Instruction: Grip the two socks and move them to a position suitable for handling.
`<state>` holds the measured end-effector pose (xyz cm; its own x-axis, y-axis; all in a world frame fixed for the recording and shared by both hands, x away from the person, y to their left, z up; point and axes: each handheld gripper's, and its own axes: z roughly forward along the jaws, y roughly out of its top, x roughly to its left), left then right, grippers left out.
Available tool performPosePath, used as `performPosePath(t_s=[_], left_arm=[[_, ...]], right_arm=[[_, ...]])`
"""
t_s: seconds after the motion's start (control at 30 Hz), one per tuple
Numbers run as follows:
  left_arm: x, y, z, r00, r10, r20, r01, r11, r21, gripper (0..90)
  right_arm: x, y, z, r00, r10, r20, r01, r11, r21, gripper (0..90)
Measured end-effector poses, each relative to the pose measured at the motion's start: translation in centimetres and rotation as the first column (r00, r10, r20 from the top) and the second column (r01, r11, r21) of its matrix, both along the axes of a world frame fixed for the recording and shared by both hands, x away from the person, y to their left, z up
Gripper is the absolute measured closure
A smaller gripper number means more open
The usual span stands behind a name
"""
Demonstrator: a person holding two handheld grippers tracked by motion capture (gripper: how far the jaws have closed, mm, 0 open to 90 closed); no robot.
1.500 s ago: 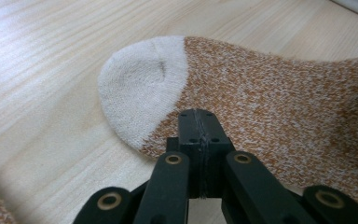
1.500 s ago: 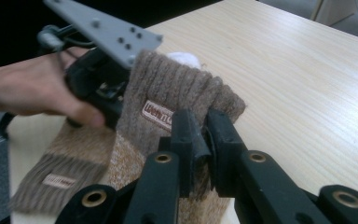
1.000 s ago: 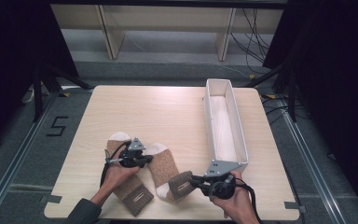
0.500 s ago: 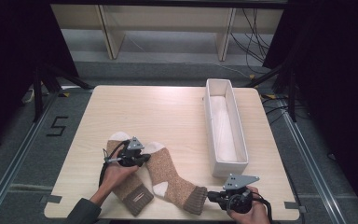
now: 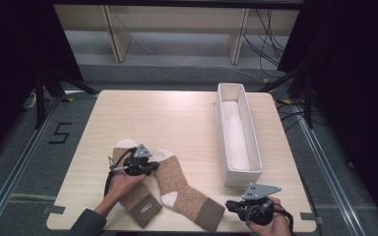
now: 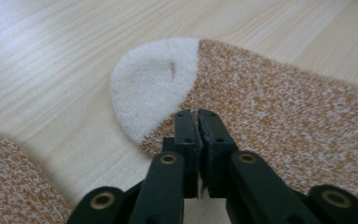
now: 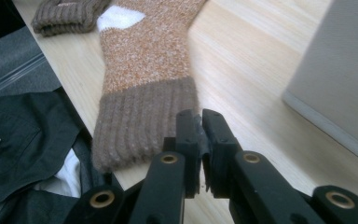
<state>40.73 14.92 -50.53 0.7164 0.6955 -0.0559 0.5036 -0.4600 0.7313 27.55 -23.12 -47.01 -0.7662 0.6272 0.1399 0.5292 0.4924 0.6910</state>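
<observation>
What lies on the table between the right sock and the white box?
Nothing. In the high view, only bare table separates the right sock from the white box.

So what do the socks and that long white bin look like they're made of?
Socks: knitted yarn, probably a cotton or wool blend; flecked orange weave, white toe, ribbed brown cuff. Bin: likely moulded plastic, with smooth, matte white walls, though painted metal can't be ruled out.

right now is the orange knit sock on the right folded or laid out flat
Laid out flat. The orange speckled knit sock lies at full length on the wooden table, its white toe and brown ribbed cuff at opposite ends, nothing doubled over.
</observation>
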Motion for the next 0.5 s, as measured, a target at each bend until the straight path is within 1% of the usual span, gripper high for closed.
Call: performPosePath(t_s=[0.03,0.07,0.1,0.13,0.17,0.2,0.23,0.27,0.33,0.37,0.4,0.43,0.47,0.5], left_arm=[[0.0,0.1,0.2,0.9999,0.01,0.007,-0.01,0.9999,-0.009,80.1],[0.0,0.3,0.4,0.9999,0.006,0.01,-0.006,0.9999,-0.01,76.9],[0.0,0.5,0.6,0.9999,0.012,0.012,-0.012,0.9997,-0.022,74.5],[0.0,0.9,0.9,0.9998,0.013,0.012,-0.013,0.9997,-0.021,71.4],[0.0,1.1,1.2,0.9996,0.026,0.009,-0.025,0.9988,-0.043,68.1],[0.1,1.5,1.4,0.9994,0.036,0.003,-0.035,0.998,-0.053,64.1],[0.2,1.8,1.6,0.9986,0.052,-0.004,-0.053,0.9969,-0.059,60.3],[0.3,2.2,1.7,0.998,0.062,-0.008,-0.062,0.9964,-0.058,55.0],[0.4,2.6,1.8,0.9955,0.093,-0.016,-0.094,0.9941,-0.055,53.2],[0.5,2.6,1.7,0.995,0.099,-0.015,-0.1,0.9936,-0.054,51.9],[0.5,2.7,1.7,0.9953,0.094,-0.024,-0.095,0.9943,-0.047,51.9],[0.5,2.6,1.7,0.9945,0.101,-0.028,-0.102,0.9941,-0.036,51.5],[0.5,2.6,1.7,0.9948,0.098,-0.03,-0.099,0.9946,-0.031,50.8],[0.5,2.5,1.7,0.9935,0.104,-0.046,-0.106,0.994,-0.028,49.7]], right_arm=[[-0.1,0.3,0.0,0.9998,-0.005,-0.02,0.005,1.0,-0.004,84.1],[0.0,0.5,-0.1,0.9999,0.011,-0.006,-0.011,1.0,-0.017,83.1],[0.0,0.7,-0.2,0.9998,0.005,-0.02,-0.006,1.0,-0.013,82.5],[0.2,0.7,-0.3,0.9997,0.024,0.005,-0.024,1.0,-0.014,81.8],[0.2,0.7,-0.3,0.9997,0.022,0.003,-0.022,1.0,-0.015,80.8],[0.2,0.7,-0.3,0.9999,0.012,-0.008,-0.012,1.0,-0.014,80.4],[0.2,0.7,-0.3,0.9999,0.007,-0.012,-0.007,1.0,-0.016,79.9],[0.3,0.7,-0.4,0.9999,0.012,-0.005,-0.012,1.0,-0.021,78.8],[0.4,0.7,-0.5,0.9999,0.014,-0.004,-0.014,1.0,-0.018,78.1],[0.4,0.7,-0.5,0.9999,0.016,-0.004,-0.016,1.0,-0.019,77.7],[0.4,0.7,-0.5,0.9998,0.02,0.0,-0.02,1.0,-0.02,77.2],[0.4,0.7,-0.5,0.9997,0.023,-0.003,-0.023,1.0,-0.02,76.6],[0.3,0.8,-0.5,0.9999,0.017,-0.002,-0.017,1.0,-0.02,76.3],[0.3,0.8,-0.5,0.9999,0.011,-0.009,-0.011,1.0,-0.017,75.8]])
